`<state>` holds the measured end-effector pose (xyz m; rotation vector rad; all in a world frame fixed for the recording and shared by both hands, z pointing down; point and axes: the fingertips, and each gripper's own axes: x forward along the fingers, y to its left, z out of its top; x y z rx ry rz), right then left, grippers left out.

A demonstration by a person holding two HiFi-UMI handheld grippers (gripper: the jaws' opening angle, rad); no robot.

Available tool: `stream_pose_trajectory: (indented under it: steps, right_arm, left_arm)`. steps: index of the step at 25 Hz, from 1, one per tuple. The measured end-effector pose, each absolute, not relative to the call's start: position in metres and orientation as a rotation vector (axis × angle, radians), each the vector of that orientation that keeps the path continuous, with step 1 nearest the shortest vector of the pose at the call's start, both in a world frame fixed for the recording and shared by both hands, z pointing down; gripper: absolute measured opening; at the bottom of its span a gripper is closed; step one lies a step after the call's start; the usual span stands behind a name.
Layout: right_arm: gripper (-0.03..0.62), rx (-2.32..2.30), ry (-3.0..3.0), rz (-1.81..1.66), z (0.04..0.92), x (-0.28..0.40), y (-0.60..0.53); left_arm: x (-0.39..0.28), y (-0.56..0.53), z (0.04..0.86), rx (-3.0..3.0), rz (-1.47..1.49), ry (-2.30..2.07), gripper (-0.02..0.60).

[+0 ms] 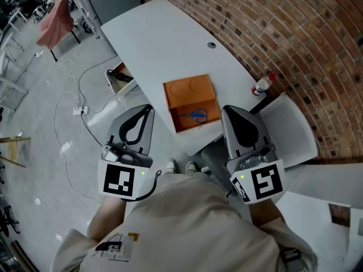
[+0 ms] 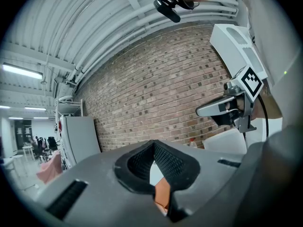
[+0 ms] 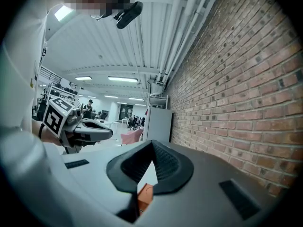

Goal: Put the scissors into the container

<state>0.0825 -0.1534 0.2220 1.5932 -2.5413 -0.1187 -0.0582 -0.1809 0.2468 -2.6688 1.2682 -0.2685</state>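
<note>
Blue-handled scissors (image 1: 196,115) lie inside the orange container (image 1: 187,92), which stands at the near end of the white table (image 1: 170,44). My left gripper (image 1: 148,107) is held off the table's near left edge, jaws together and nothing in them. To the right of the container my right gripper (image 1: 226,110) is also shut and empty. In the left gripper view the left gripper (image 2: 154,144) has its pads meeting at the tip, with a strip of the orange container (image 2: 162,195) below them. The right gripper view shows the right gripper (image 3: 152,143) the same way, over the container (image 3: 146,196).
A red-capped bottle (image 1: 262,86) stands by the brick wall. A white chair (image 1: 289,130) is at the right. On the floor at the left are an open box (image 1: 120,77), a power strip (image 1: 80,110) and cables. The person's shoes (image 1: 180,166) are below the table's near end.
</note>
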Motion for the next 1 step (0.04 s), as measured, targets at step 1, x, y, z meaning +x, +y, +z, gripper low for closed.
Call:
stream_pose_trajectory:
  steps: [1]
  right_arm:
    - [0.008,1.595,-2.540,-0.120,0.2221,0.0838,-0.1542]
  left_arm:
    - [-0.0576,-0.1814,0.2469,-2.668,-0.269,1.269,0.009]
